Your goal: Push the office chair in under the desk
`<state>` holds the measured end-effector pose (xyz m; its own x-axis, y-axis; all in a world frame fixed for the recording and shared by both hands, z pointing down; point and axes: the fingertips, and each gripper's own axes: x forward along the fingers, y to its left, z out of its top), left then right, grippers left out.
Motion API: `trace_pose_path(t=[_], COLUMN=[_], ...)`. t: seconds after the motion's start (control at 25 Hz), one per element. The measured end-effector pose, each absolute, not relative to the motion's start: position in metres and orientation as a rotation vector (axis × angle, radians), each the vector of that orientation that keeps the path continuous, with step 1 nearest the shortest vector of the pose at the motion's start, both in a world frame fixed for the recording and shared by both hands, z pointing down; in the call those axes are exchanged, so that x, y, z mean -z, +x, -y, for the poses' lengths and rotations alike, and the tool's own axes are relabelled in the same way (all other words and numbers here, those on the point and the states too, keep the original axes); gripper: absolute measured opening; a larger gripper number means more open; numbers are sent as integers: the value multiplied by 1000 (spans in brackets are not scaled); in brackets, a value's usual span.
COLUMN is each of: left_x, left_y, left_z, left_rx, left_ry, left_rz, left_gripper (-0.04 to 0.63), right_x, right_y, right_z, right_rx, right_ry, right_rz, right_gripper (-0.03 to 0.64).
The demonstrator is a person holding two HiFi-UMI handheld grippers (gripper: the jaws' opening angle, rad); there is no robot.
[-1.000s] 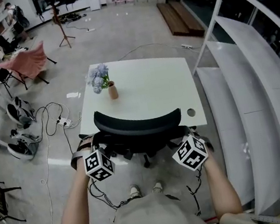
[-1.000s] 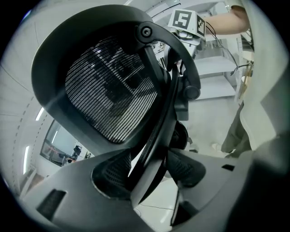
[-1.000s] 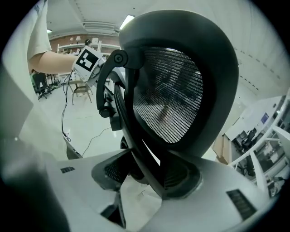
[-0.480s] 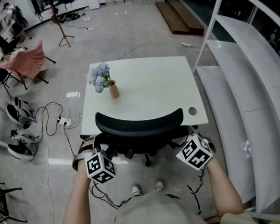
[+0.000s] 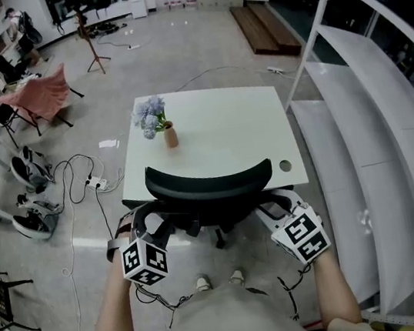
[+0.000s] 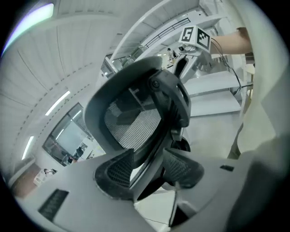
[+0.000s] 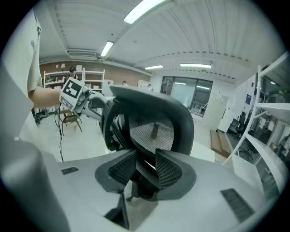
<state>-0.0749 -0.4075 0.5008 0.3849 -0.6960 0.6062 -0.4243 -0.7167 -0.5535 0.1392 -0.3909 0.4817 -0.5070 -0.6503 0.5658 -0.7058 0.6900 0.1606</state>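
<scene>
From above, the office chair point(image 5: 211, 191) stands at the near edge of the bench point(image 5: 222, 139), its seat partly under the top; a vase of flowers point(image 5: 167, 134) sits far left on it. The left tool point(image 5: 154, 225) and right tool point(image 5: 278, 209) reach the backrest's two sides. In the left gripper view, the jaws are closing, apart, with the backrest's edge between them. In the right gripper view, the jaws are closing, narrower, around the backrest's other edge.

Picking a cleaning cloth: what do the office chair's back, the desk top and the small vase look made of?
Chair back: black woven mesh, see-through weave, in a matte rim, probably plastic. Desk top: smooth matte white board, likely laminate. Vase: matte tan, perhaps ceramic or wood; too small to tell.
</scene>
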Motion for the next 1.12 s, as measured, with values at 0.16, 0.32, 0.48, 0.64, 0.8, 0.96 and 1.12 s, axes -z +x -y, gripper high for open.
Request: trace_pose_path(t=[0.16, 0.32, 0.48, 0.64, 0.8, 0.96, 1.12], left_x=[-457, -404, -350, -292, -248, -209, -189], left_y=[-72, -61, -50, -40, -41, -41, -39], left_z=[401, 392, 386, 387, 391, 387, 372], left_rx=[1096, 875, 639, 386, 243, 169, 148], left_ry=[-2399, -2538, -2614, -2625, -2603, -2523, -2461], left_rz=[-1062, -1065, -1060, -1067, -1141, -1189, -1156], left_gripper=[178, 149, 132, 113, 86, 47, 25], right_x=[-431, -376, -322, -269, -219, -181, -158], right_y=[133, 129, 127, 123, 124, 130, 132], right_z=[379, 373, 369, 361, 349, 338, 329], right_rx=[-77, -20, 90, 159, 161, 346, 530], right_ry=[1105, 1174, 1245, 1297, 1342, 1440, 1526], right_rz=[2411, 2540, 2637, 2756, 2932, 2923, 2855], right_gripper=[133, 98, 78, 60, 29, 9, 8])
